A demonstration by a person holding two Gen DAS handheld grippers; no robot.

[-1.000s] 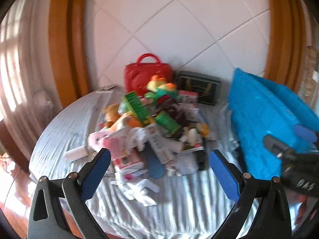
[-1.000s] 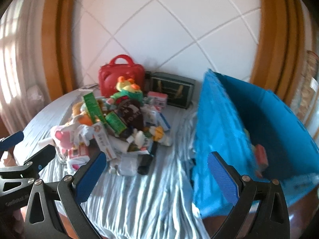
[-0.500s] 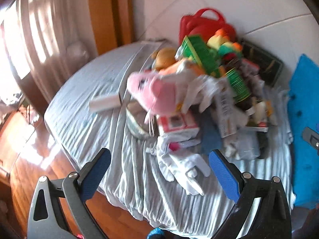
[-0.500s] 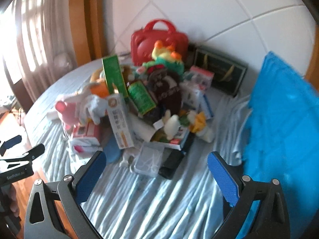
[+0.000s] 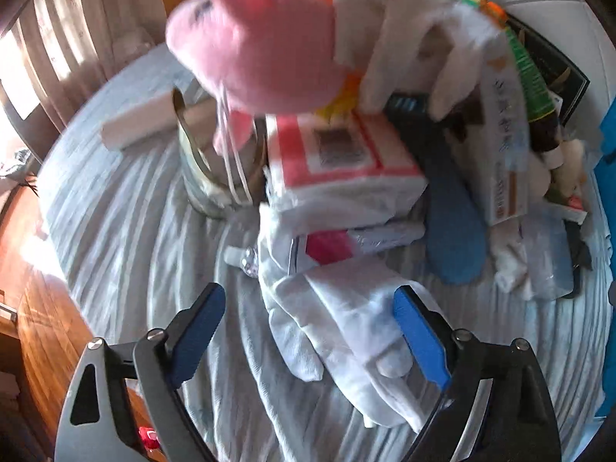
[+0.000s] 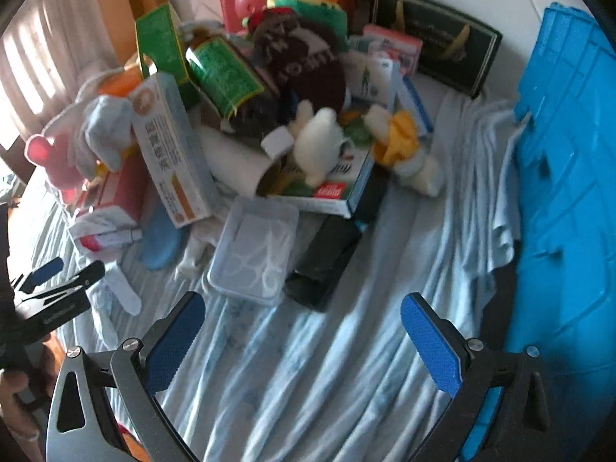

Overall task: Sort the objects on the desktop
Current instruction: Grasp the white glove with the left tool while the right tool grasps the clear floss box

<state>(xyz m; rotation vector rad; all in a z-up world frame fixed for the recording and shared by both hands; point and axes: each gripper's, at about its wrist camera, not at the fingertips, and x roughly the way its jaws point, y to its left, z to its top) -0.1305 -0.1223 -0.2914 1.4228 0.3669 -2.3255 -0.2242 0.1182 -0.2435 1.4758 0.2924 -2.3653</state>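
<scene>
Over the near edge of the heap: my left gripper [image 5: 308, 323] has dropped in close within the last second, jaws just narrowing yet still wide apart, nothing pinched; 1 white glove [image 5: 346, 331] lies between them, untouched. My right gripper [image 6: 304, 331] has also come down, jaws spread, empty, above bare striped cloth [image 6: 308, 365], near 1 clear plastic box [image 6: 254, 250] and 1 black case [image 6: 323, 258]. Reading: first pick is being lined up, nothing sorted yet. Glove lies flat on the cloth at the heap's front; long axis runs from upper left to lower right in the left view, fingers toward the camera. Blue bin [image 6: 566, 192] stands right.
</scene>
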